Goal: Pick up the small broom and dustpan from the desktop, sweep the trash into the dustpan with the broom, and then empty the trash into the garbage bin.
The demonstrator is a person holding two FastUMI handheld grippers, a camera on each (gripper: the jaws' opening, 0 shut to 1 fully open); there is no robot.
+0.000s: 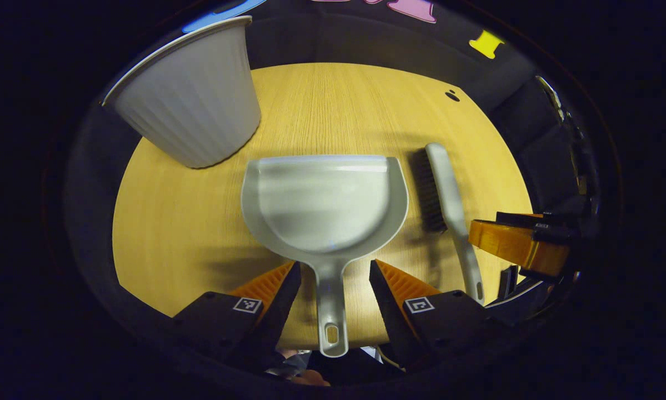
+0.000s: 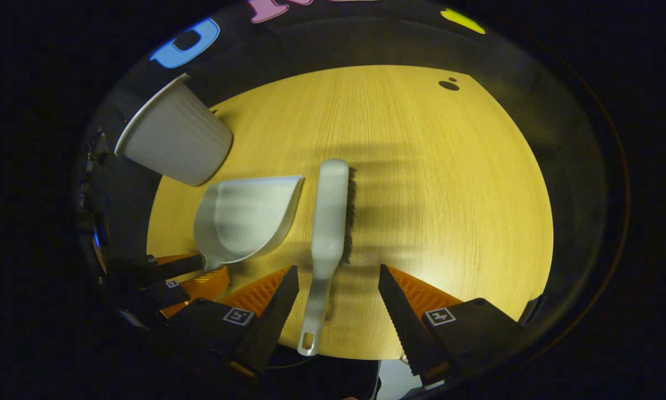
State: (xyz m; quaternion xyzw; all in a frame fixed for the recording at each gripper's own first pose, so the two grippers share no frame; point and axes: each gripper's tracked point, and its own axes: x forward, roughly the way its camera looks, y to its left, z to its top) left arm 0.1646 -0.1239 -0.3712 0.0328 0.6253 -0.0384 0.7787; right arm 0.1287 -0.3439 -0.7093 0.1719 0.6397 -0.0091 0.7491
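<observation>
A grey dustpan (image 1: 324, 205) lies flat on the wooden table (image 1: 188, 222), its handle pointing at me. My left gripper (image 1: 333, 273) is open, and the handle runs between its two fingers without touching them. Right of the dustpan lies the small broom (image 1: 449, 205), dark bristles facing left. In the right gripper view the broom (image 2: 330, 222) lies lengthwise, its handle passing between the fingers of my open right gripper (image 2: 338, 271). The dustpan (image 2: 244, 219) sits to its left, with the left gripper (image 2: 191, 275) at its handle. The right gripper (image 1: 516, 241) appears at the right, beside the broom's handle.
A white ribbed garbage bin (image 1: 191, 94) stands at the table's far left corner (image 2: 174, 141). A small dark spot (image 2: 448, 85) lies near the far right edge (image 1: 452, 95). Bare wood stretches right of the broom. The near table edge runs just under both grippers.
</observation>
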